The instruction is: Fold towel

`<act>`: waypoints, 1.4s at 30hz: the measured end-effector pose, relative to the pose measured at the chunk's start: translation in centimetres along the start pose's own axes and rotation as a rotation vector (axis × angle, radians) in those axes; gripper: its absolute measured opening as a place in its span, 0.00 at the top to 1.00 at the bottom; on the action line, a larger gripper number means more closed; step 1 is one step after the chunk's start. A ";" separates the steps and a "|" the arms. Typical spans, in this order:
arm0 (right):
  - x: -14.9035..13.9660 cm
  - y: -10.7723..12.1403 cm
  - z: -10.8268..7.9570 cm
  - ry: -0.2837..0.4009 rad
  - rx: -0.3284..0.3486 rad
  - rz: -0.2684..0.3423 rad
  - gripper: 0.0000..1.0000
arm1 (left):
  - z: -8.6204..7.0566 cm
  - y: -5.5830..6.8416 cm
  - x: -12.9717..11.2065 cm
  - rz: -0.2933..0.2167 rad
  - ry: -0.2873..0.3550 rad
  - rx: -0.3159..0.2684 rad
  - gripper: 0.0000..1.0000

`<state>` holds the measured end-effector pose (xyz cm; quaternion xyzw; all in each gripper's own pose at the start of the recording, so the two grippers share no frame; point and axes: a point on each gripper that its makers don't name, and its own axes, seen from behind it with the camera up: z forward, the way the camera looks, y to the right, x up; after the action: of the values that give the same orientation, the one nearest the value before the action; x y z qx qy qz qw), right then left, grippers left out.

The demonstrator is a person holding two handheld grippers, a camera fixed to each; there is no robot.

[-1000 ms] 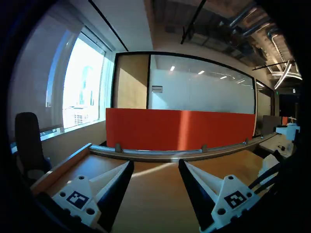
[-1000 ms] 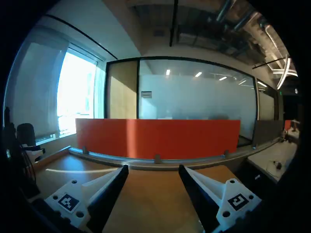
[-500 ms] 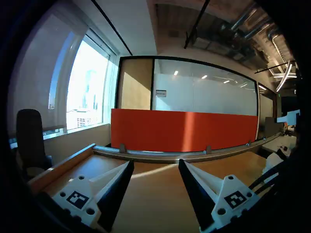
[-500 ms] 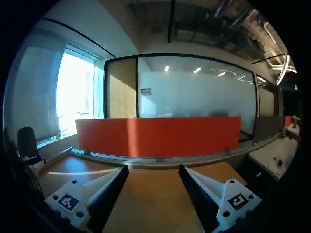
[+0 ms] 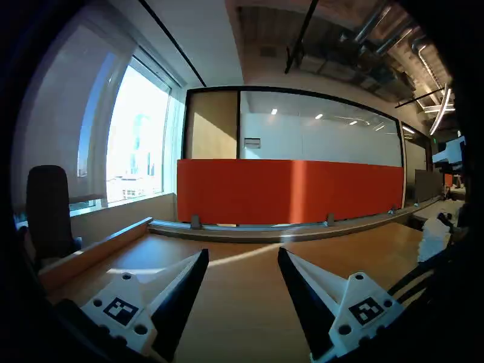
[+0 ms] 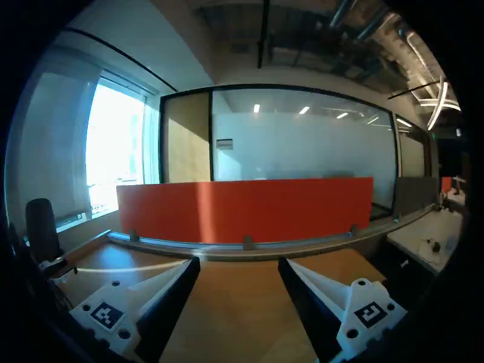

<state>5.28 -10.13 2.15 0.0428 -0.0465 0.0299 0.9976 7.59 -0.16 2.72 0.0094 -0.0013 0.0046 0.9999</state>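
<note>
Trouble: aiming level across the room, I may jab left gripper and right gripper, jaws spread and empty, into the worktop.

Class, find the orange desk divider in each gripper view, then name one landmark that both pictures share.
Left gripper view: the orange desk divider runs across the middle, from centre-left to the right, at the far edge of the wooden desk.
Right gripper view: the orange desk divider spans the centre, behind the wooden desk.
Shared landmark: the black chair, at the far left in both.
</note>
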 end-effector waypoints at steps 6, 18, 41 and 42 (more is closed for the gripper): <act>-1.9 -0.3 0.1 0.001 -0.004 -0.003 0.00 | -0.4 -0.3 -3.2 -0.010 -0.012 -0.002 0.16; -5.4 -0.4 0.1 0.001 -0.005 0.000 0.00 | -1.5 -1.4 -7.1 0.003 0.008 0.021 0.16; -7.5 -0.9 0.4 -0.007 0.003 -0.015 0.00 | -1.9 -2.1 -9.0 0.020 0.014 0.041 0.16; -7.5 -0.9 0.4 -0.006 0.003 -0.015 0.00 | -1.9 -2.1 -9.0 0.020 0.014 0.042 0.16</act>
<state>-2.12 -11.43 1.78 0.0448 -0.0493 0.0221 0.9975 -1.36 -2.34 0.76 0.0304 0.0056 0.0147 0.9994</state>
